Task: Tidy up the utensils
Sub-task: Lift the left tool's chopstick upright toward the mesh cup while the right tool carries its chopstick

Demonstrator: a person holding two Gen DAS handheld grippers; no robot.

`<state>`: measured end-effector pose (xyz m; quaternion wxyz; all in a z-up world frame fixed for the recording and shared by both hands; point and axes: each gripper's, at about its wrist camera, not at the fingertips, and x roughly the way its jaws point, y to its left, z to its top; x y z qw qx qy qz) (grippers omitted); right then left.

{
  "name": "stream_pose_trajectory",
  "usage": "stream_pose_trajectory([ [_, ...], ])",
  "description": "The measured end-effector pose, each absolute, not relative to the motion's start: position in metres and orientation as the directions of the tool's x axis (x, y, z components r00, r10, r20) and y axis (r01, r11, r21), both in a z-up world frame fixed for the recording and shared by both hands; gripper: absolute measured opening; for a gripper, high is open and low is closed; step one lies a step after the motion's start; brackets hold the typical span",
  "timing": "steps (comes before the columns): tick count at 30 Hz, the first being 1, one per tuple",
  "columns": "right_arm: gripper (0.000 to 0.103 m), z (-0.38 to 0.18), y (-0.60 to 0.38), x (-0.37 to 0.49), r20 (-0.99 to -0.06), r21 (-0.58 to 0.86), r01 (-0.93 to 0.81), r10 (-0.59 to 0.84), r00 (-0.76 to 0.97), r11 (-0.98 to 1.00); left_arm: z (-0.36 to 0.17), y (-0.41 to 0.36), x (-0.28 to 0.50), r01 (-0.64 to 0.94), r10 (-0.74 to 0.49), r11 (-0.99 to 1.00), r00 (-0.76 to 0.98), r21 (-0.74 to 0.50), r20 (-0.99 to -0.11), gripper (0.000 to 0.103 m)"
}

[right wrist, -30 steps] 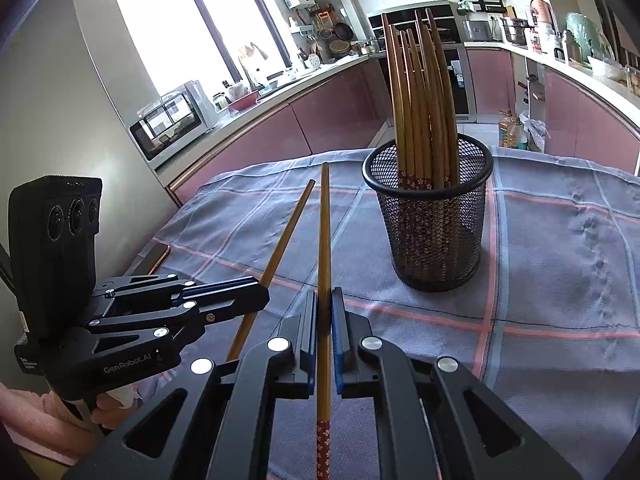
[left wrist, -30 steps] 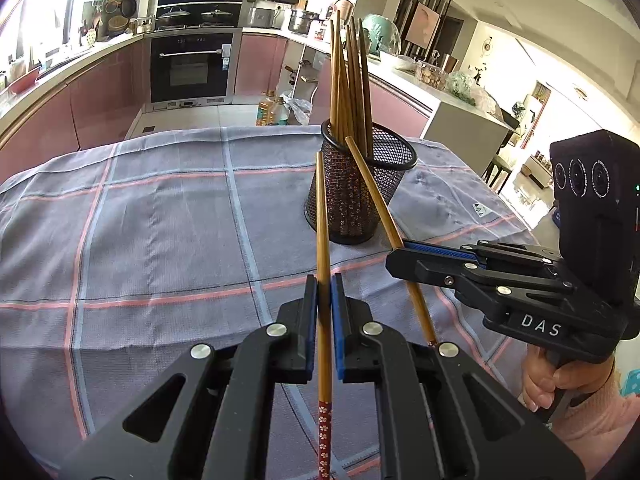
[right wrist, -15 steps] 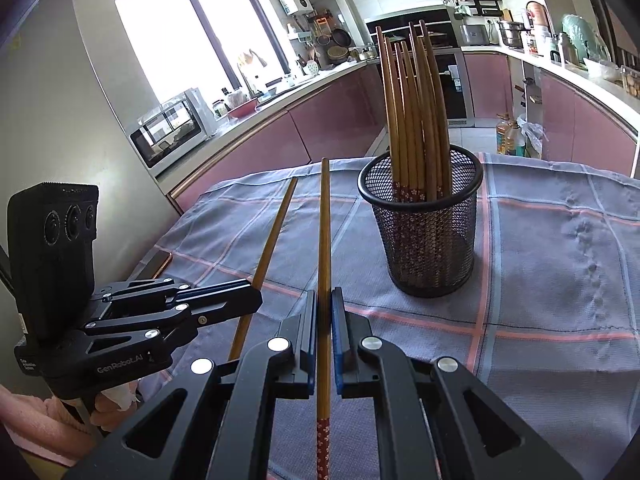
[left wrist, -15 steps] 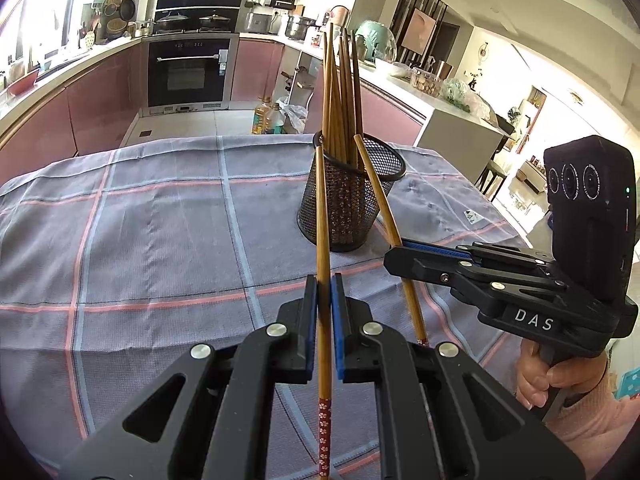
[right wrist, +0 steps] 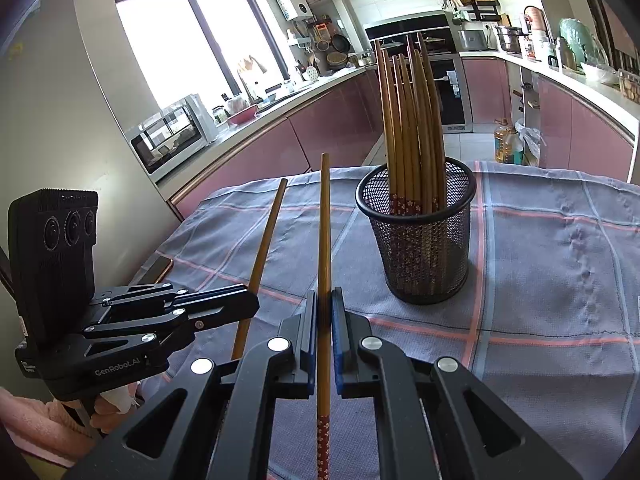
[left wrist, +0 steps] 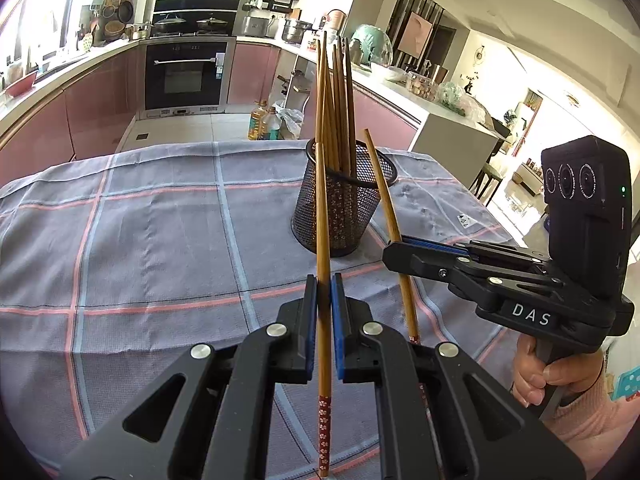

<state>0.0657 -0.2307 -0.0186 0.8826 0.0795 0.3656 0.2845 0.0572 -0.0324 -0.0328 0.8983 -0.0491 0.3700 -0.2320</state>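
Observation:
A black mesh holder (left wrist: 344, 204) (right wrist: 420, 248) stands upright on the checked cloth with several wooden chopsticks in it. My left gripper (left wrist: 324, 286) is shut on one chopstick (left wrist: 322, 216) that points forward; its tip lines up with the holder's near left rim. To the right, my right gripper (left wrist: 394, 250) is shut on a second chopstick (left wrist: 380, 176) that tilts toward the holder's right rim. In the right wrist view the right gripper (right wrist: 324, 306) clamps its chopstick (right wrist: 325, 232) left of the holder. Further left there, the left gripper (right wrist: 250, 302) holds its chopstick (right wrist: 266, 240).
The table (left wrist: 140, 248) wears a grey cloth with pink and pale blue lines. A phone (right wrist: 160, 268) lies at its left edge. A person's hand (left wrist: 552, 376) in a pink sleeve grips the right handle. Kitchen counters and an oven stand beyond the table.
The holder has drifted slightly lower in both views, and the left chopstick's tip now overlaps its rim. Both grippers stay shut on their chopsticks.

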Motion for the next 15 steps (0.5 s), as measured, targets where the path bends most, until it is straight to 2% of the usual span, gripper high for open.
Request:
stream_pose_trajectory([
  [15,0.006,-0.0157,-0.2318,0.0656,-0.594,0.350,-0.441,0.560,0.578,0.826,-0.0293,-0.0350,0.0565,0.388,-0.460,0.884,0.622,-0.260,-0.634,0.008],
])
